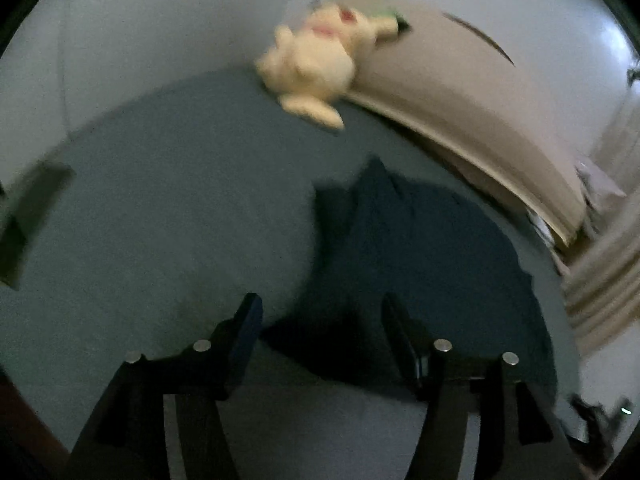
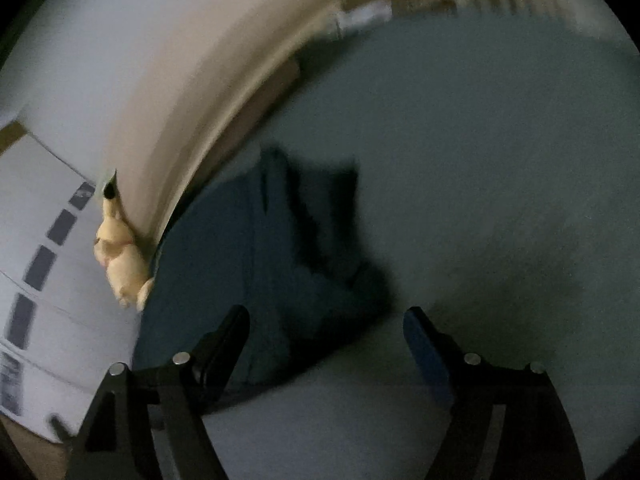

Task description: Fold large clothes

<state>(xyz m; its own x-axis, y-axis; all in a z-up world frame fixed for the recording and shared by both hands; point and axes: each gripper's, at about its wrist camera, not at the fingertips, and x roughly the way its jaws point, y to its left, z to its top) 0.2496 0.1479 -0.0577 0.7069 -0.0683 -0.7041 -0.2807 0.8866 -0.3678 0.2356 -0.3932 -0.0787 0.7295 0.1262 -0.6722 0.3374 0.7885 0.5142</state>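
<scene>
on the bed sheet (image 1: 160, 220), dark garment (image 1: 420, 260) seemingly points headboardward; both claws (image 1: 322, 324) (image 2: 326, 328) wide, empty.

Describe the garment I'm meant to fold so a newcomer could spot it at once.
Start at the bed, covered in a grey-blue sheet. The garment lies crumpled on it, ahead of both open grippers. It is dark navy, far darker than the sheet, unlike the cream plush toy by the headboard.

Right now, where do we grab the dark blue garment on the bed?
Probably the raised pointed corner of the dark blue garment at its far end. It peaks above the grey-blue bed sheet, so open fingers can straddle it. Come from the near side; left gripper already faces it.
</scene>
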